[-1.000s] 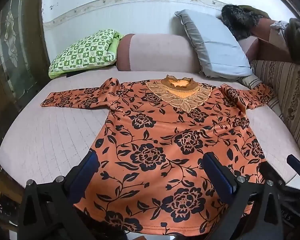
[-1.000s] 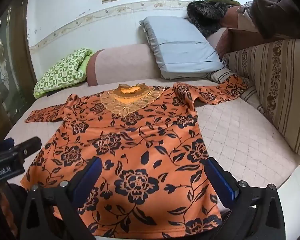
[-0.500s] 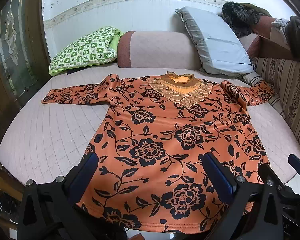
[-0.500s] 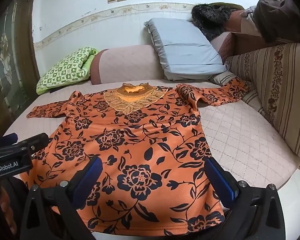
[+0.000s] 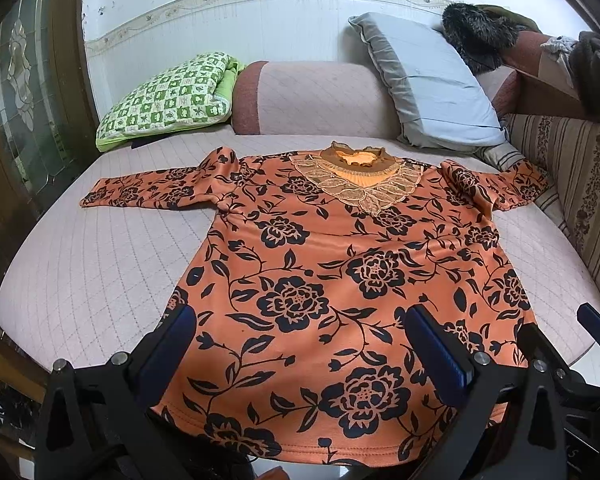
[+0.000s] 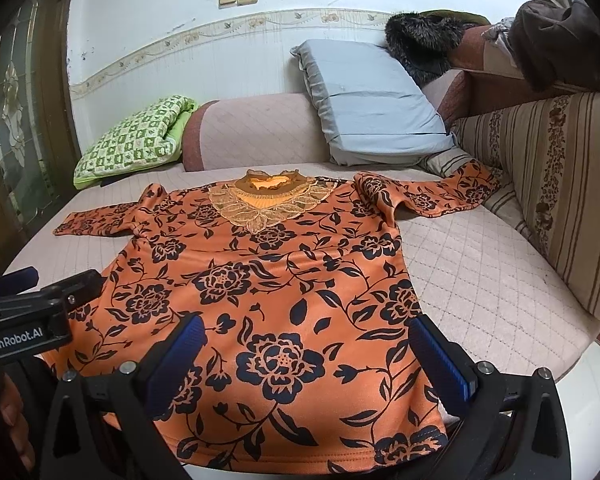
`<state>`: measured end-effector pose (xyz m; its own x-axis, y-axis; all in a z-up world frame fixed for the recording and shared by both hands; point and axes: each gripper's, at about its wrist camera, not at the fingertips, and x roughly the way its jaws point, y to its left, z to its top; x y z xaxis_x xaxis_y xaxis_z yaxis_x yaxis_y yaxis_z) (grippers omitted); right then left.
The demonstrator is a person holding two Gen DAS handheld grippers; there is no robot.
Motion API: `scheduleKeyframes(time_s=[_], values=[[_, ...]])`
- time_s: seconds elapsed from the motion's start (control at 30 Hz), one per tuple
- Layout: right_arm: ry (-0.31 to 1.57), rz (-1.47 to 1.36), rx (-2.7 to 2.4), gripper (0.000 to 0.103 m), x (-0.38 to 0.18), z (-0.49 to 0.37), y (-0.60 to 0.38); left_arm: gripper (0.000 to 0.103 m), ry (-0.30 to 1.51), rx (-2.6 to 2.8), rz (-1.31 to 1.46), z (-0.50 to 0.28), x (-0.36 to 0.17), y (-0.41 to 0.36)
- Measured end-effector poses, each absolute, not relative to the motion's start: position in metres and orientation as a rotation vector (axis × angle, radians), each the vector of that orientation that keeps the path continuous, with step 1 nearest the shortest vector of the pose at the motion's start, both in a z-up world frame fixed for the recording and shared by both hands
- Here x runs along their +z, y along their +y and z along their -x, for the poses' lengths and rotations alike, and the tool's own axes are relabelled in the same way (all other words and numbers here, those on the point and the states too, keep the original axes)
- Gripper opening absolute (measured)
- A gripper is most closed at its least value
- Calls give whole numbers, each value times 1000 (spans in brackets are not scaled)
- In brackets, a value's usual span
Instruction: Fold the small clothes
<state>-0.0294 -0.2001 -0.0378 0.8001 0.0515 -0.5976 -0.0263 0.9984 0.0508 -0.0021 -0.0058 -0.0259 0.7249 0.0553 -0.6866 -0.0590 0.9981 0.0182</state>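
An orange long-sleeved top with black flowers (image 5: pixel 332 280) lies flat, face up, on a pink quilted bed (image 5: pixel 92 264), lace collar at the far side, both sleeves spread sideways. It also shows in the right wrist view (image 6: pixel 268 292). My left gripper (image 5: pixel 300 344) is open and empty above the hem near the bed's front edge. My right gripper (image 6: pixel 312 356) is open and empty above the hem, to the right of the left one. The left gripper's body (image 6: pixel 24 320) shows at the left of the right wrist view.
A green checked pillow (image 5: pixel 168 96), a pink bolster (image 5: pixel 312 100) and a grey-blue pillow (image 5: pixel 428 84) line the far side. A striped cushion wall (image 6: pixel 552 196) bounds the right. A dark wooden door (image 5: pixel 24 92) stands at the left.
Both grippers have drawn back and risen slightly, so the top sits a little lower and fuller in view. The top itself has not moved. Both grippers stay open.
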Motion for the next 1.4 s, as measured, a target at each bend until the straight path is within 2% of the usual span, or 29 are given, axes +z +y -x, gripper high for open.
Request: scheduleKeyframes(time_s=[0.93, 1.4], values=[[641, -50, 37, 103, -40, 31, -203, 103, 773, 60, 5, 4, -28, -4], [661, -50, 27, 103, -47, 28, -204, 103, 836, 70, 45, -2, -43, 5]])
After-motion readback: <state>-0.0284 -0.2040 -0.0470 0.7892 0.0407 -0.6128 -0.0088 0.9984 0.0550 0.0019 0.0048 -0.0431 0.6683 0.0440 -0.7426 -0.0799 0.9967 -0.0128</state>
